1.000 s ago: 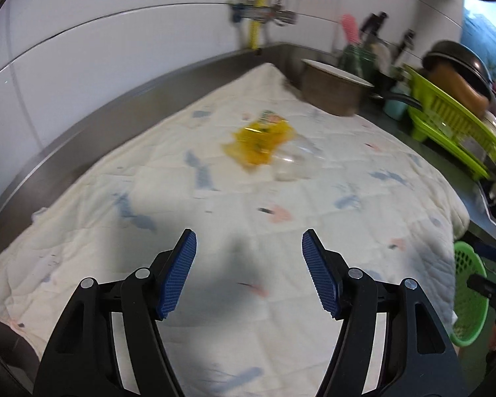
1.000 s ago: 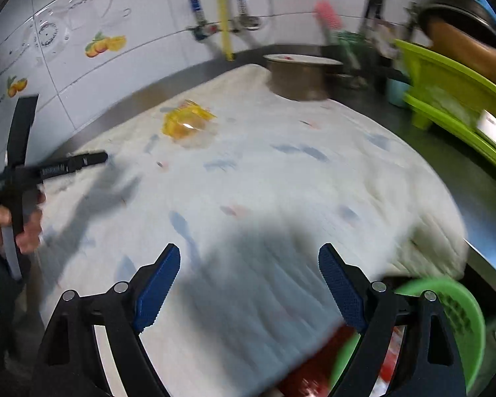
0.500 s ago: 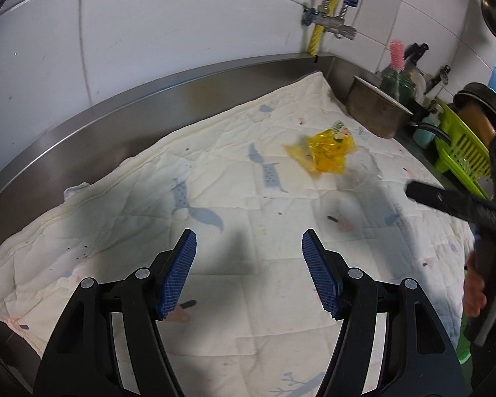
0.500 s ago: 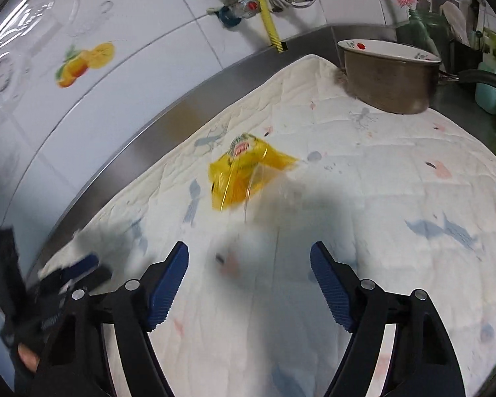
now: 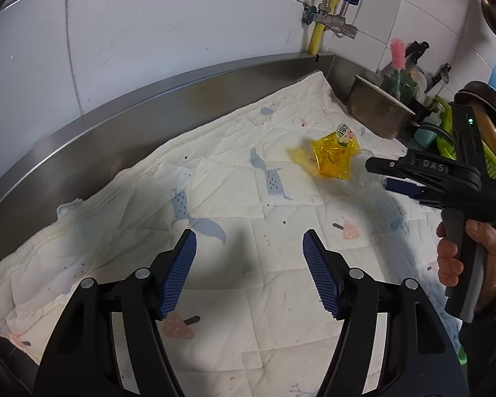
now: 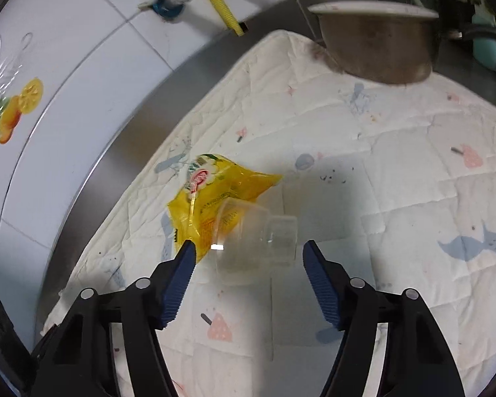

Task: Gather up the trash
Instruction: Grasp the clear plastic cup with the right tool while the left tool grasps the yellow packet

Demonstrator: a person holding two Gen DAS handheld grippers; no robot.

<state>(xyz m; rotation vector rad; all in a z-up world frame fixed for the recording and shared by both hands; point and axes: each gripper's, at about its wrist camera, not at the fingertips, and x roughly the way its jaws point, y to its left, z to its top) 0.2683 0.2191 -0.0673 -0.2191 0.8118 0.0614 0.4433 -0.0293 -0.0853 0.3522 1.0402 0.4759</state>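
Observation:
A crumpled yellow wrapper (image 6: pixel 215 195) lies on a white quilted cloth (image 6: pixel 396 172), with a clear plastic cup (image 6: pixel 258 244) lying on its side against it. My right gripper (image 6: pixel 248 274) is open, its blue pads either side of the cup and just short of it. The wrapper also shows in the left wrist view (image 5: pixel 334 158). My left gripper (image 5: pixel 248 274) is open and empty over the cloth (image 5: pixel 215 198), well back from the wrapper. The right gripper (image 5: pixel 390 175) shows there from the side, close to the wrapper.
A metal pot (image 6: pixel 377 43) stands on the cloth's far corner. A steel backsplash (image 5: pixel 132 122) and tiled wall run along the back. A green dish rack (image 5: pixel 446 132) with cookware stands at the right. Pipes and a yellow hose (image 5: pixel 317 29) hang on the wall.
My right gripper has moved in toward the wrapper and cup, now right in front of its pads. My left gripper has swung left and holds back over the cloth.

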